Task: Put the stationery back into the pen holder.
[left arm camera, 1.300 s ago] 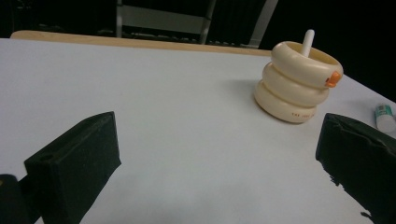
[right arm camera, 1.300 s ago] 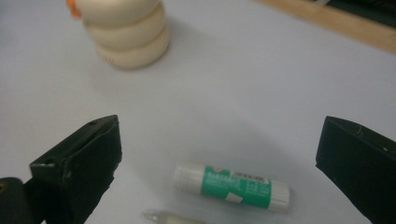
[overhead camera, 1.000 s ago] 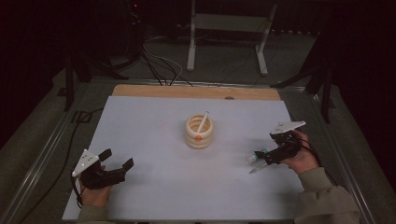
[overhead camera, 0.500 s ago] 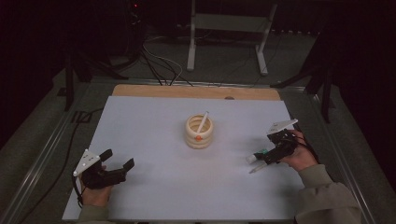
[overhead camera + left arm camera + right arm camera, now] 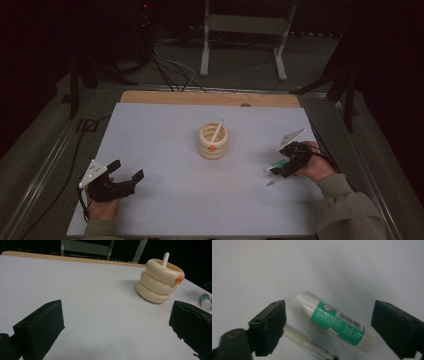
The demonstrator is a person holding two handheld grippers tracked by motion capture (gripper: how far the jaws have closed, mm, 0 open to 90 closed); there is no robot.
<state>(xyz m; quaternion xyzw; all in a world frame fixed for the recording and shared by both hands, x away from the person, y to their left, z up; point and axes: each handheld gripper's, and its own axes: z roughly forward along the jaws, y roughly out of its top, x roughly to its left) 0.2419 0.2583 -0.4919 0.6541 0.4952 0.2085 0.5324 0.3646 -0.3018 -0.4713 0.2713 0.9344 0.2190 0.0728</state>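
My right gripper [image 5: 329, 322] points down at the white table [image 5: 165, 130], its jaws apart and just now closing a little, with the glue stick [image 5: 334, 323] lying between them. Neither pad touches the stick; a clear gap stands on each side. The stick is white with a green label and a barcode, and it lies slantwise across the gap, flat on the table. Just beside it, nearer my left-hand pad in this view, lies a thin white pen [image 5: 309, 342], partly under that pad's edge; I cannot tell whether the pad touches it. In the high view the right gripper [image 5: 287, 162] sits near the table's right edge, with the glue stick [image 5: 273, 167] and the pen [image 5: 274, 181] poking out at its tip.

My left gripper [image 5: 127, 175] rests low near the front left corner, held in my hand [image 5: 102, 207], jaws wide apart with nothing between them. Along its jaws I see bare table and, farther off to the right, the holder [image 5: 160, 282]: three stacked cream rings with an orange spot on the rim and a white stick [image 5: 165, 258] standing in it, leaning. In the high view the holder [image 5: 213, 141] stands at mid-table, well apart from both grippers.
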